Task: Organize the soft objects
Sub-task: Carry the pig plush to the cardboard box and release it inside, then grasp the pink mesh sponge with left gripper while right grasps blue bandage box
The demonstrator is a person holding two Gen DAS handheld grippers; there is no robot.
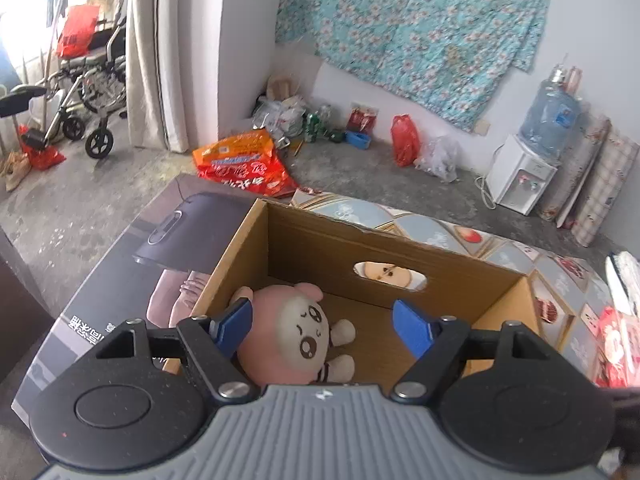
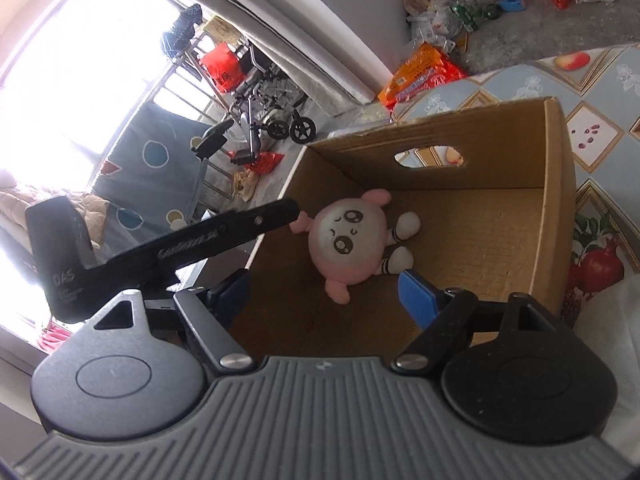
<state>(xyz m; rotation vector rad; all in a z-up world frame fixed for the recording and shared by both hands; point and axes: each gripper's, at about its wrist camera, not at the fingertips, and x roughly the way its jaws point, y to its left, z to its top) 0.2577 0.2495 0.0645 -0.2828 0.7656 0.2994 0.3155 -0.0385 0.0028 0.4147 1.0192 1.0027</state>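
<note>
The left tongs (image 1: pixel 322 326) stand wide apart above an open cardboard box (image 1: pixel 452 280), their blue pads (image 1: pixel 412 330) gripping nothing, seen from the left wrist camera. A pink plush toy (image 1: pixel 294 338) with a pale face lies on the box floor toward the left wall, below and between the pads; whether the left pad touches it cannot be told. The box rests on a table (image 1: pixel 560 280) covered with a fruit-print cloth, with a dark printed carton (image 1: pixel 120 280) just beside its left wall. Beyond, a wheelchair (image 1: pixel 86 92) stands by a curtain and a water dispenser (image 1: pixel 528 172) sits against the far wall (a floral sheet hangs above it).

From the right wrist camera, the right tongs (image 2: pixel 324 294) likewise hang open and empty over the near edge of the box (image 2: pixel 556 208). The plush toy (image 2: pixel 352 240) lies face up on the box floor, apart from both pads. The black finger of the left tongs (image 2: pixel 256 222) reaches in from the left, its tip at the toy's pink ear.
</note>
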